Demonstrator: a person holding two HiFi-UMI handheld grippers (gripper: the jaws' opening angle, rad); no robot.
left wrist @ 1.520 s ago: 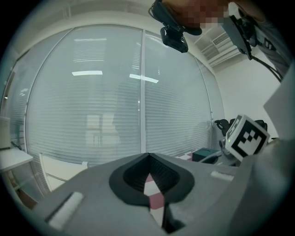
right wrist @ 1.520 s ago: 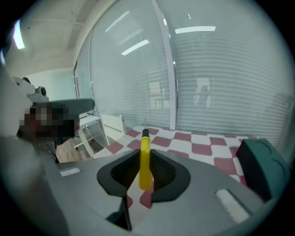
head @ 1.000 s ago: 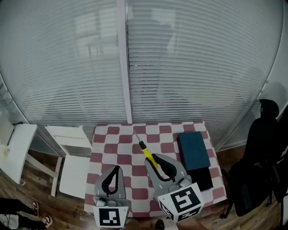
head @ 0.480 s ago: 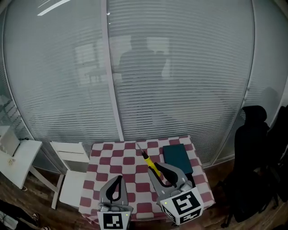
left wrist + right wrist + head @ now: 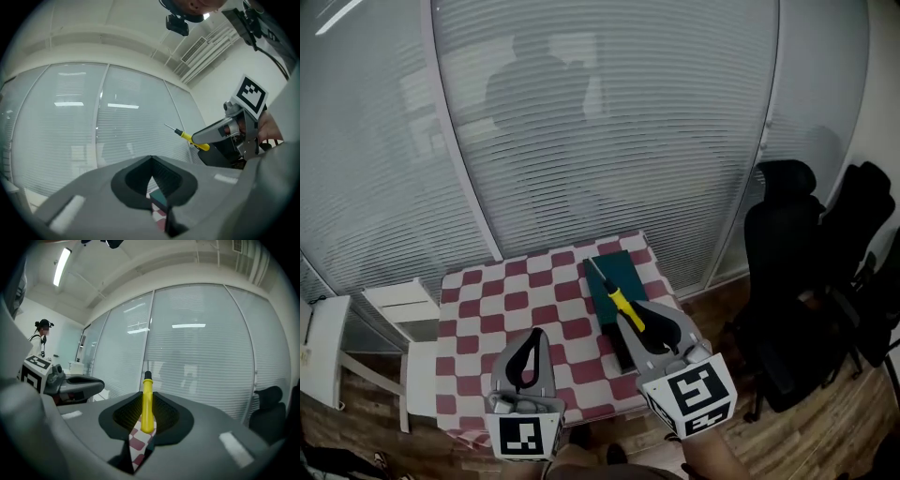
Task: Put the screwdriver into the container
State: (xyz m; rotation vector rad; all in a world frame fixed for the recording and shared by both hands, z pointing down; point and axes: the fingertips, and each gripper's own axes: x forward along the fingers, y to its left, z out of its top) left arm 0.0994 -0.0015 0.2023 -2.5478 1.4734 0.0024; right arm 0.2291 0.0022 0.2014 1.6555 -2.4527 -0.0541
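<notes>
Two hand-held grippers are raised over the table [image 5: 487, 302]. The right hand-held gripper [image 5: 636, 321] is clamped on the yellow handle of the screwdriver [image 5: 619, 302], with the shaft projecting forward above the teal container [image 5: 623, 267]. The left hand-held gripper [image 5: 534, 337] is closed and empty. Risk: the grip on a round handle may let the tool pivot or slip. An early release would drop it onto the table, outside the container.

left gripper [image 5: 534, 337]: jaws together, empty, pointing forward. right gripper [image 5: 642, 321]: alongside it, jaws clamped on the screwdriver [image 5: 620, 301] handle.
</notes>
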